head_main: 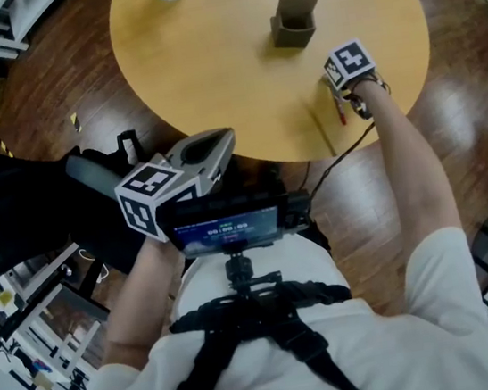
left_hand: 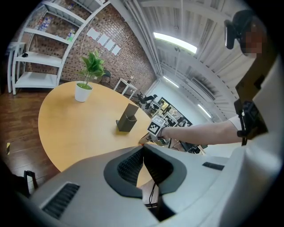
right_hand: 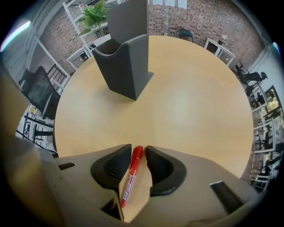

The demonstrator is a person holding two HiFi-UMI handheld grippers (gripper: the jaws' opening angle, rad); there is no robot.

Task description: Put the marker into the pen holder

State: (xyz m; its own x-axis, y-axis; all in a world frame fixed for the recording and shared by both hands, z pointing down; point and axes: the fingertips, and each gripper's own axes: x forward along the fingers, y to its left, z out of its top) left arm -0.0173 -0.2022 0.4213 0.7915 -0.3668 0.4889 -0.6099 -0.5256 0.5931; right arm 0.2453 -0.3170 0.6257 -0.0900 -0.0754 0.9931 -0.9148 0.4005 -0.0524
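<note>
Pale wood forms the round worktop [head_main: 209,77] that carries the objects. The right claw [right_hand: 138,150] is shown at the worktop's near edge. Its two dark ribbed pads are drawn narrow and closed on the cap end of a slim red plastic marker [right_hand: 131,175]. The marker's barrel runs back from the claw tips toward the camera, with bare worktop seen beneath it. Whether the marker rests on the surface or is lifted clear cannot be told.

A dark grey angular pen holder [right_hand: 125,66] with a tall back panel stands upright ahead of the right claw and slightly to its left, well apart from the tips.

The left claw [left_hand: 143,149] is held close to the person's body, by the worktop's near edge. Its pads are brought together at the tips, with nothing between them. From this claw the pen holder is seen ahead across the worktop, and the right claw lies to the right of the holder. A white pot with a green leafy plant [left_hand: 84,91] stands far ahead and to the left of both claws.
</note>
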